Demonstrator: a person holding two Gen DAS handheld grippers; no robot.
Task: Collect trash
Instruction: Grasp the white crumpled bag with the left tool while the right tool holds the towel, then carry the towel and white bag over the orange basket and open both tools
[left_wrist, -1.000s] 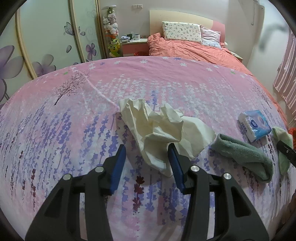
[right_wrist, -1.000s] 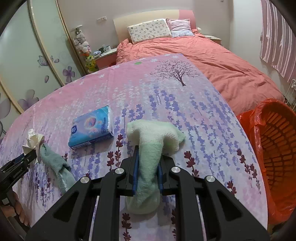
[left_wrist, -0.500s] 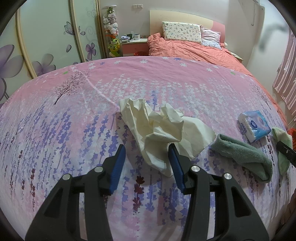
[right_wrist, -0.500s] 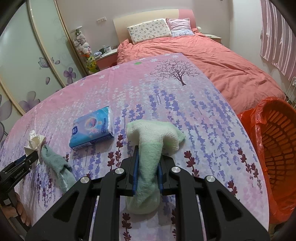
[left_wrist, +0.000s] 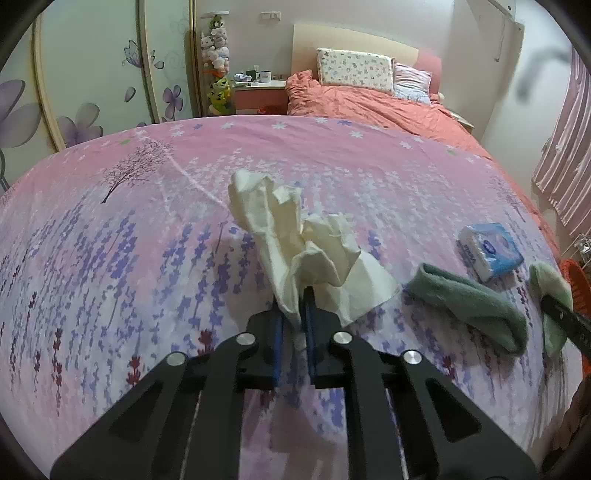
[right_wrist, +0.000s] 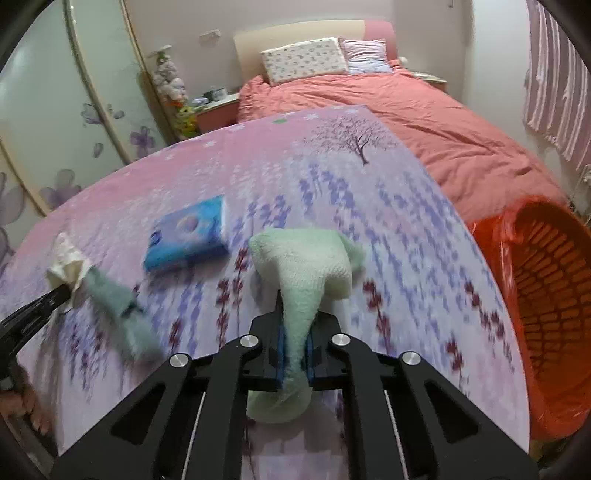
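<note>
- The left gripper (left_wrist: 293, 314) has its jaws clamped on the near edge of a crumpled cream paper (left_wrist: 295, 243), which lies on a table covered by a pink floral cloth (left_wrist: 110, 258).
- The right gripper (right_wrist: 295, 339) has its jaws clamped on a pale green cloth (right_wrist: 299, 266), whose long axis runs straight away from the jaws.
- An orange basket (right_wrist: 546, 295) with a red liner stands beside the table's right edge, nearer the right hand; the paper lies well apart from it, on the far left.
- Between the two hands lie a darker green cloth (left_wrist: 472, 299) and a blue tissue pack (left_wrist: 491, 251).
- Judging by this, the right hand has the shorter path to the basket.
</note>
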